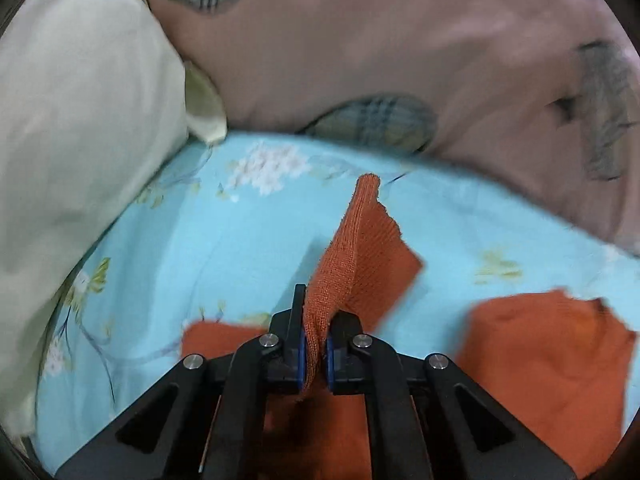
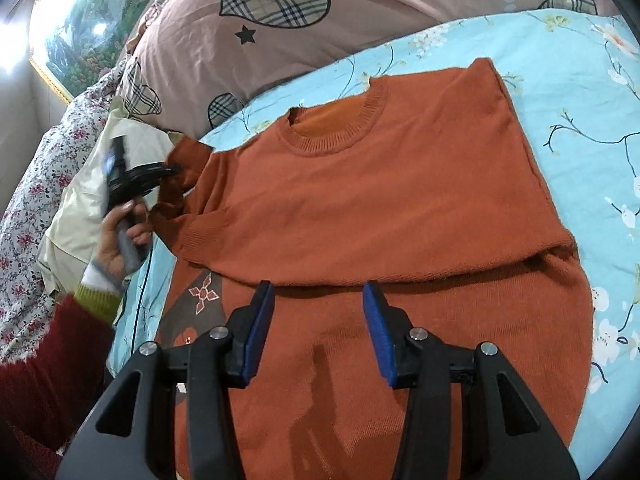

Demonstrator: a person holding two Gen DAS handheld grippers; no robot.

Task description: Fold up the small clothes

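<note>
An orange knit sweater (image 2: 360, 200) lies on a light blue floral bedsheet (image 2: 580, 100), its upper half folded down over the lower half, neck hole facing up. My left gripper (image 1: 316, 344) is shut on the sweater's sleeve (image 1: 352, 252) and holds it lifted above the sheet; in the right wrist view it (image 2: 168, 170) sits at the sweater's left edge, gripping the sleeve (image 2: 180, 184). My right gripper (image 2: 318, 320) is open and empty, hovering over the lower part of the sweater, just below the fold edge.
A pink duvet with plaid hearts (image 2: 280, 20) is piled along the far side of the bed. A cream pillow (image 1: 80, 120) lies at the left. A floral cloth (image 2: 36, 200) and a framed picture (image 2: 80, 32) are at far left.
</note>
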